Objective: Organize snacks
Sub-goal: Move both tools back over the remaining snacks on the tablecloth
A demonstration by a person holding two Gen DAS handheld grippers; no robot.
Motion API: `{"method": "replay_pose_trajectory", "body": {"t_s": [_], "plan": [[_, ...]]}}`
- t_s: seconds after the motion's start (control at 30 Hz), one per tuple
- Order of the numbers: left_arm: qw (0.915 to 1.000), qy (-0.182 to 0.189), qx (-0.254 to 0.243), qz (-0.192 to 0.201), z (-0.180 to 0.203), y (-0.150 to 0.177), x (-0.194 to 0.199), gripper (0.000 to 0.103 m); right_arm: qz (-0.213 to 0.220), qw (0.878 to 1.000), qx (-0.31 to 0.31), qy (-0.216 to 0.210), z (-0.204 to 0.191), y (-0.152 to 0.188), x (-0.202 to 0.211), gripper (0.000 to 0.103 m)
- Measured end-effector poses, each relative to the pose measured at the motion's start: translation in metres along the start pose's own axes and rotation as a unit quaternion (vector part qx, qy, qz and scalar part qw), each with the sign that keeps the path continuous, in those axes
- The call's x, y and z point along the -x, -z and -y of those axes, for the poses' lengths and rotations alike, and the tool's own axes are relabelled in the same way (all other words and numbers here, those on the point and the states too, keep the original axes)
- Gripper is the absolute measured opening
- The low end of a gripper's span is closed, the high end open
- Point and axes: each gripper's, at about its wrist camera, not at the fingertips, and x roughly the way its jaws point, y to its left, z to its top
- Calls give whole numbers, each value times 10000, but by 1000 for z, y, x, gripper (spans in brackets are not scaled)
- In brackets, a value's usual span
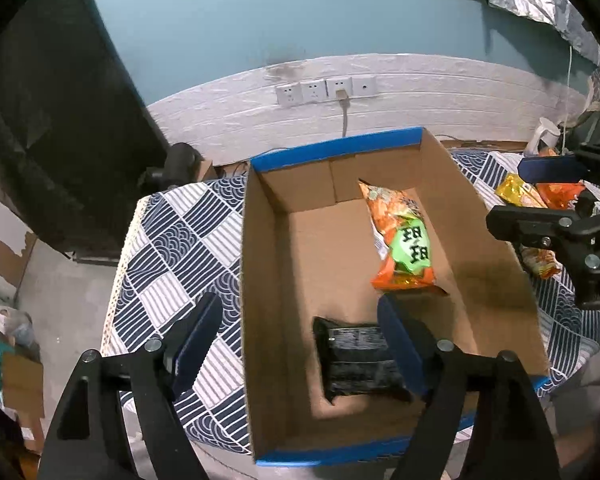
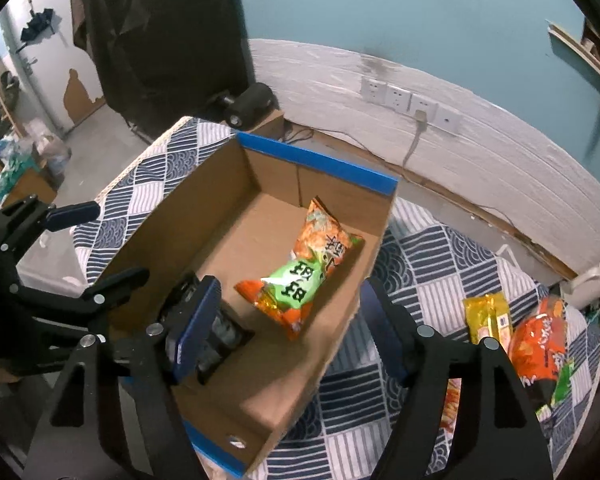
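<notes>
Drop step looks done: both claws released, nothing between pads. Orange-and-green crinkly snack bag (image 2: pixel 300 276) and black foil snack pack (image 1: pixel 360 360) lie inside open brown cardboard box w/ blue-taped rim (image 1: pixel 336 150). Left claw (image 1: pixel 300 336) straddles box's left wall, right claw (image 2: pixel 292 328) its right wall, both angled down. Next: fetch yellow packet (image 2: pixel 488 316) and orange bag (image 2: pixel 540 344) from patterned worktop (image 2: pixel 420 280), right of box.

A lived-in room of a home: teal wall (image 1: pixel 260 12) above white panelling with a row of wall sockets (image 1: pixel 326 90). A patterned cloth (image 1: pixel 180 248) covers the surface, and an umbrella (image 2: pixel 37 26) hangs by a peeling door (image 2: pixel 74 92).
</notes>
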Motion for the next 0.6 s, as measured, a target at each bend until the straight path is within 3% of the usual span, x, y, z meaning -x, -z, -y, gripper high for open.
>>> {"method": "replay_pose_trajectory", "body": {"t_s": [0.6], "plan": [[9981,404,-456,67,60,-16,13,81,164,9978,-500,403,64,43,47,80]]}}
